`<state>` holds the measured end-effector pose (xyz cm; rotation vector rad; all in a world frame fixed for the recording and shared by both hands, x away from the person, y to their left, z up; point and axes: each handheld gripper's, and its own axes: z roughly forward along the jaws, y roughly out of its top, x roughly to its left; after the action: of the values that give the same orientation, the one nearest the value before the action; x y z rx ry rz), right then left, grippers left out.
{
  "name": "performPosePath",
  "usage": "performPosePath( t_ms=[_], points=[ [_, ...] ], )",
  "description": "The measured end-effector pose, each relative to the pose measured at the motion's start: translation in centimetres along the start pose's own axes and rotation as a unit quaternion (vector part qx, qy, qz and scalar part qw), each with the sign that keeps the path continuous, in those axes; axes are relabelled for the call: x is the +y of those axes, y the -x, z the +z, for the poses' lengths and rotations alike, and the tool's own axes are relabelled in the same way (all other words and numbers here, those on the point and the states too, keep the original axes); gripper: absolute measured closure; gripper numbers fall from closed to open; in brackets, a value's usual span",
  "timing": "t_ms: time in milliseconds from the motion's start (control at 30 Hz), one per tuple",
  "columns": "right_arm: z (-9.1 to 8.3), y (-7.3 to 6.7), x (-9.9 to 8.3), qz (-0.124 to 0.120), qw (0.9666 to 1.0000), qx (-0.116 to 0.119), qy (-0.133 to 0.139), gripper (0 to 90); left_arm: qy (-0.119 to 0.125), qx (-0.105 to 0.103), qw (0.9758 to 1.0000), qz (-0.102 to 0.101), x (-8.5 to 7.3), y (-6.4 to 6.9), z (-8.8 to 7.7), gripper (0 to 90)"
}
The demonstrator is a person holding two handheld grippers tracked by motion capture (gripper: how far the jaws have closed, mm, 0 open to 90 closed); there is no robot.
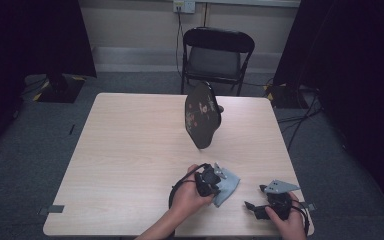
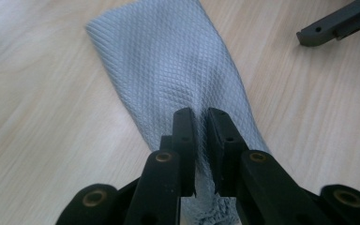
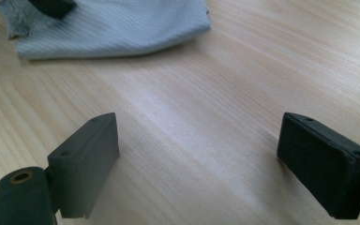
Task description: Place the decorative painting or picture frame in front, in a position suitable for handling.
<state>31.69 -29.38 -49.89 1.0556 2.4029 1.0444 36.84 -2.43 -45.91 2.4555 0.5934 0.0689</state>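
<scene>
The cloth is pale grey-blue, with a fine diamond weave on its upper face and a fuzzier, darker grey nap showing where an edge turns over. It lies flat on the light wood tabletop near the front edge, a little right of the middle, as the high view shows it. No brand, label or writing can be read on the cloth.

In the left gripper view the cloth runs as a long strip away from the jaws, widest at the far end and narrowing toward them, so its long axis lies along the line of that gripper. In the high view its far corner points toward the right and away from the person.

The left gripper is clenched on the near end of the cloth: a fold of fabric is pinched between the two black jaws and puckers at the pinch. The person's left hand holds this gripper low over the tabletop.

The right gripper has its jaws spread wide with nothing but bare wood between them; it sits near the front right corner, beside the cloth but apart from it.

A dark oval tray painted with small flowers stands on edge farther back on the tabletop, and a black folding chair stands beyond it.
</scene>
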Motion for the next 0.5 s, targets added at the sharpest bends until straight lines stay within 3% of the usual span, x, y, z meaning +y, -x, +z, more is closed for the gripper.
performPosePath(
  t_ms=[167,200,333,367,467,500],
  points=[
    [0.0,0.0,0.0,0.000,1.0000,0.000,0.000,12.4,0.014,0.000,0.9999,-0.007,-1.9,-1.5,-2.6,82.6],
    [0.0,0.0,0.0,0.000,1.0000,0.000,0.000,12.4,0.017,0.008,0.9998,-0.009,-2.8,-2.0,-3.8,82.6],
    [0.1,0.0,0.1,0.001,1.0000,-0.001,0.000,12.4,0.021,0.018,0.9995,-0.013,-4.2,-2.9,-5.5,82.6],
    [0.1,0.0,0.1,0.001,1.0000,-0.001,0.000,12.4,0.022,0.025,0.9993,-0.020,-5.3,-3.6,-6.6,82.6],
    [0.1,0.0,0.1,0.001,1.0000,0.000,0.001,12.4,0.023,0.030,0.9991,-0.021,-6.3,-4.1,-7.5,82.6],
    [0.1,0.0,0.1,0.001,1.0000,-0.001,0.000,12.4,0.026,0.034,0.9987,-0.030,-7.1,-4.3,-8.0,82.6]
  ],
)
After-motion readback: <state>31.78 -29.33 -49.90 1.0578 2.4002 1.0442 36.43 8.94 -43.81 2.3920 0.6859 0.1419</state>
